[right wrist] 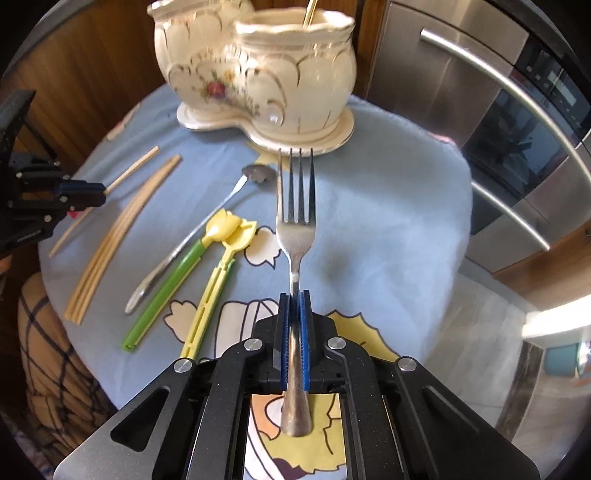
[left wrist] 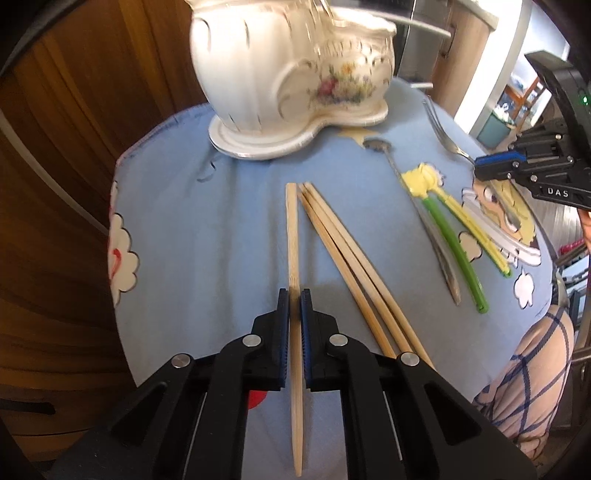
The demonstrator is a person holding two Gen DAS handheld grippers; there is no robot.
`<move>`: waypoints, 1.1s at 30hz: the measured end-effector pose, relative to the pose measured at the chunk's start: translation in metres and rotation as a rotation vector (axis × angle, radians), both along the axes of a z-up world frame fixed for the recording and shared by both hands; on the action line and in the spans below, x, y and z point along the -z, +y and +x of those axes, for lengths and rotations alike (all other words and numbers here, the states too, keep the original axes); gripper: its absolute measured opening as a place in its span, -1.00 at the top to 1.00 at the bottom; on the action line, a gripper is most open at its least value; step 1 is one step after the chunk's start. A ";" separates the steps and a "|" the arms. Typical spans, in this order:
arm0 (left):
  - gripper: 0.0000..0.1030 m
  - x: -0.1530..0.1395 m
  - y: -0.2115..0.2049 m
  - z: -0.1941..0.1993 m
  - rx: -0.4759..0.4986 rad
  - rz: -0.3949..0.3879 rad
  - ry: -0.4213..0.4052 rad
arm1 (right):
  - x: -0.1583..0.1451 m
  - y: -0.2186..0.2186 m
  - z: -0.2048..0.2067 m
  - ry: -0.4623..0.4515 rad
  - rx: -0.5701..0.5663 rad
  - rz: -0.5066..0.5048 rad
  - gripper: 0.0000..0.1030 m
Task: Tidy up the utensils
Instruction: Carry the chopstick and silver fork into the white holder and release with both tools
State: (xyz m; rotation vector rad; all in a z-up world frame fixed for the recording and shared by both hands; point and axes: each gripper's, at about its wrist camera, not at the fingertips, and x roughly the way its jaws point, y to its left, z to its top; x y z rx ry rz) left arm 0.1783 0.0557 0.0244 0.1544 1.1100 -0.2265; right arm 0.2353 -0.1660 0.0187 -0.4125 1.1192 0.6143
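Note:
My left gripper (left wrist: 294,295) is shut on a single bamboo chopstick (left wrist: 292,229), held above the blue cloth; it also shows in the right wrist view (right wrist: 101,192). My right gripper (right wrist: 295,297) is shut on a metal fork (right wrist: 297,206), tines pointing at the white floral double-pot holder (right wrist: 258,74); the holder also shows in the left wrist view (left wrist: 291,74). The right gripper also shows at the right of the left wrist view (left wrist: 480,171). Three more chopsticks (left wrist: 351,266) lie together on the cloth. A metal spoon (right wrist: 192,236), a green-handled utensil (right wrist: 170,284) and a yellow one (right wrist: 214,288) lie beside them.
The round table under the blue cartoon cloth (right wrist: 388,221) has wooden panelling behind it and a steel oven (right wrist: 517,129) to the right. A checked fabric (right wrist: 48,350) hangs at the table's near-left edge. A gold handle stands in the holder's right pot (right wrist: 308,13).

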 end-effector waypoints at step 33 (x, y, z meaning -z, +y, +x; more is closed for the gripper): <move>0.88 -0.132 0.024 -0.002 -0.194 -0.342 -0.617 | -0.118 -0.023 -0.005 -0.343 0.112 0.454 0.88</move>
